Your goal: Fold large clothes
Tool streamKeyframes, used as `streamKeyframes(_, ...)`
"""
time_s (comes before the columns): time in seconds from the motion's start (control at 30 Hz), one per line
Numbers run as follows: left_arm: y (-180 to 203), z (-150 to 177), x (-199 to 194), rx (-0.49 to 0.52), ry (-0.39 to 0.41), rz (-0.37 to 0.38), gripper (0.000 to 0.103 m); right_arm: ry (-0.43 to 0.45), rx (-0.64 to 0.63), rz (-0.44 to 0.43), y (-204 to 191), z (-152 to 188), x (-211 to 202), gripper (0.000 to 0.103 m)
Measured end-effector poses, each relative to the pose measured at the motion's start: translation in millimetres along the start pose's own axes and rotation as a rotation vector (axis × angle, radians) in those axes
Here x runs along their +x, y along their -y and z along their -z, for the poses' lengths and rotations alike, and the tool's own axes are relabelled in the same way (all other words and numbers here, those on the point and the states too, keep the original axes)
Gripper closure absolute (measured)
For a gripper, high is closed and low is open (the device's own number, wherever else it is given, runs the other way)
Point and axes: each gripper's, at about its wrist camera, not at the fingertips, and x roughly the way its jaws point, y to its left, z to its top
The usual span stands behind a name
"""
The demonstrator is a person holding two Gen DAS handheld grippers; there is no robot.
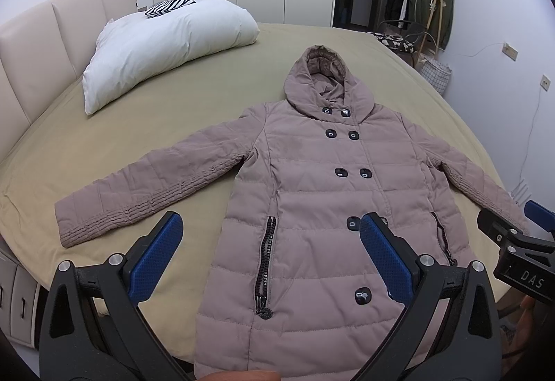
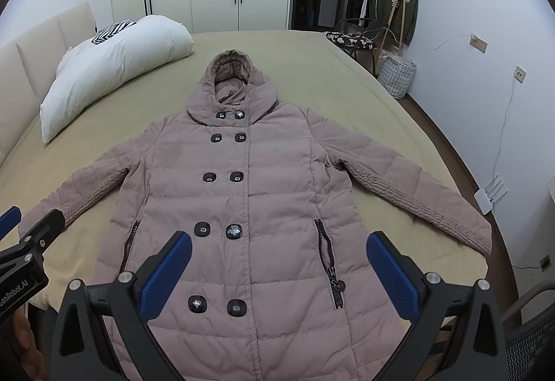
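Observation:
A dusty-pink hooded puffer coat (image 1: 312, 186) lies flat and face up on the bed, hood away from me, both sleeves spread out to the sides; it also shows in the right wrist view (image 2: 277, 186). It has dark double-breasted buttons and two zip pockets. My left gripper (image 1: 270, 225) is open and empty, hovering above the coat's lower left part. My right gripper (image 2: 279, 244) is open and empty above the coat's lower front. Each gripper's edge shows in the other's view.
The bed (image 1: 194, 96) has an olive sheet and a padded headboard (image 1: 41, 34) at left. A white pillow (image 1: 166, 44) lies near the headboard. A clothes rack (image 2: 385, 6), a chair and a laundry basket (image 2: 395, 75) stand at right. Wardrobes line the back wall.

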Motion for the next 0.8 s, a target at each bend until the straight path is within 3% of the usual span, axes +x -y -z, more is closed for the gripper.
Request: streamKeyframes(0.8,-1.5,0.4,0.8,-0.001,-0.003,-0.001,0.0,-0.005,-0.006,-0.002,-4.9,4.4,3.9,0.0)
